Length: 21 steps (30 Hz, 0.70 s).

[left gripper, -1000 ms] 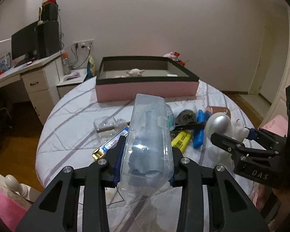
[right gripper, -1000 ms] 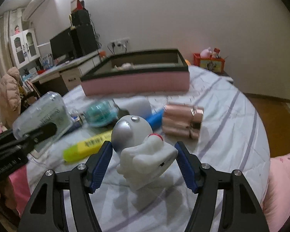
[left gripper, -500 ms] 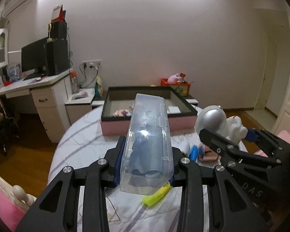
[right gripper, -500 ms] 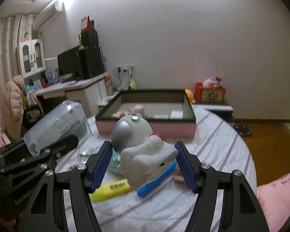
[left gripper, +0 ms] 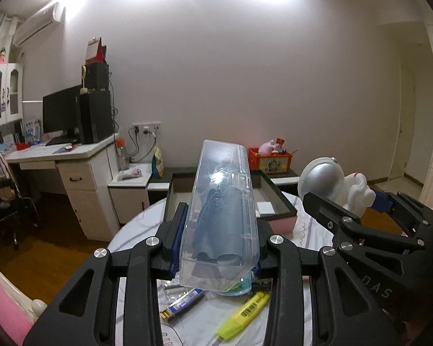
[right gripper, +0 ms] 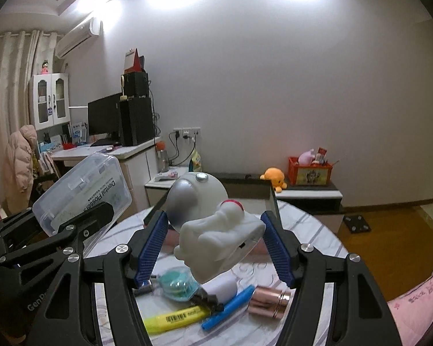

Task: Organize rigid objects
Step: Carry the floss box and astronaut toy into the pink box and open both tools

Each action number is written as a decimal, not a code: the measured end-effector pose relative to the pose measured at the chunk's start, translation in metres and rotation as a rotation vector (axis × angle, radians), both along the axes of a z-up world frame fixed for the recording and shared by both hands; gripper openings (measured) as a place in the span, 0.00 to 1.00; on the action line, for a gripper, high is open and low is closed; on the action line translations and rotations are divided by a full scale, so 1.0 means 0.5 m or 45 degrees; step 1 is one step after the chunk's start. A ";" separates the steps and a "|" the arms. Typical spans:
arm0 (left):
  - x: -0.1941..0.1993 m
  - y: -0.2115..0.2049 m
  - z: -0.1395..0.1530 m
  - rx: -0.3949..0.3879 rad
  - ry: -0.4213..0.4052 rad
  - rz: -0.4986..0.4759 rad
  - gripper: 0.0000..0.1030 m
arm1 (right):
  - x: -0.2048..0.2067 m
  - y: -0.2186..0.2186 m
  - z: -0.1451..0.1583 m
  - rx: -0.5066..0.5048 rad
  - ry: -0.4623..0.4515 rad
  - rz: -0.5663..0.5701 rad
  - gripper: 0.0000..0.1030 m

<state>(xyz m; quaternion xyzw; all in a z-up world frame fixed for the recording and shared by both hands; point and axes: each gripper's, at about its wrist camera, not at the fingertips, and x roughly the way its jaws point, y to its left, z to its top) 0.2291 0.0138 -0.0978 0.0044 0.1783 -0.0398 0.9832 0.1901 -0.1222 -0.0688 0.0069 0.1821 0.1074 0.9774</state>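
My left gripper (left gripper: 219,245) is shut on a clear plastic floss box (left gripper: 222,213) and holds it high above the round table (left gripper: 135,230). The box also shows at the left of the right wrist view (right gripper: 83,193). My right gripper (right gripper: 213,248) is shut on a white astronaut figure with a silver helmet (right gripper: 213,225), also lifted; it shows at the right of the left wrist view (left gripper: 329,184). The pink box with a black rim (left gripper: 277,201) stands at the table's far side, beyond both grippers.
On the table below lie a yellow highlighter (right gripper: 176,318), a blue pen (right gripper: 228,311), a copper tube (right gripper: 270,302), a teal round case (right gripper: 177,285) and a blue-gold stick (left gripper: 182,307). A desk with a monitor (left gripper: 63,115) stands at left.
Both grippers have risen well above the table with their objects and moved toward the pink box. The loose items now lie far below the fingers.
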 end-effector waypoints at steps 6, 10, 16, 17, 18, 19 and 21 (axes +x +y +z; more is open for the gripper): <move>0.002 0.005 0.032 0.009 -0.056 0.005 0.35 | 0.000 0.006 0.029 -0.004 -0.052 0.002 0.66; 0.005 0.006 0.052 0.038 -0.094 0.018 0.35 | 0.010 0.011 0.045 -0.012 -0.081 0.003 0.66; 0.021 0.007 0.075 0.062 -0.136 0.038 0.35 | 0.030 0.019 0.072 -0.021 -0.119 0.006 0.66; 0.028 0.006 0.078 0.074 -0.144 0.042 0.35 | 0.038 0.021 0.076 -0.021 -0.121 0.007 0.66; 0.035 0.006 0.082 0.083 -0.149 0.045 0.35 | 0.047 0.021 0.081 -0.023 -0.121 0.008 0.66; 0.046 0.004 0.086 0.093 -0.153 0.048 0.35 | 0.056 0.022 0.084 -0.027 -0.125 0.005 0.66; 0.065 0.003 0.089 0.104 -0.158 0.051 0.35 | 0.069 0.024 0.088 -0.040 -0.132 0.002 0.66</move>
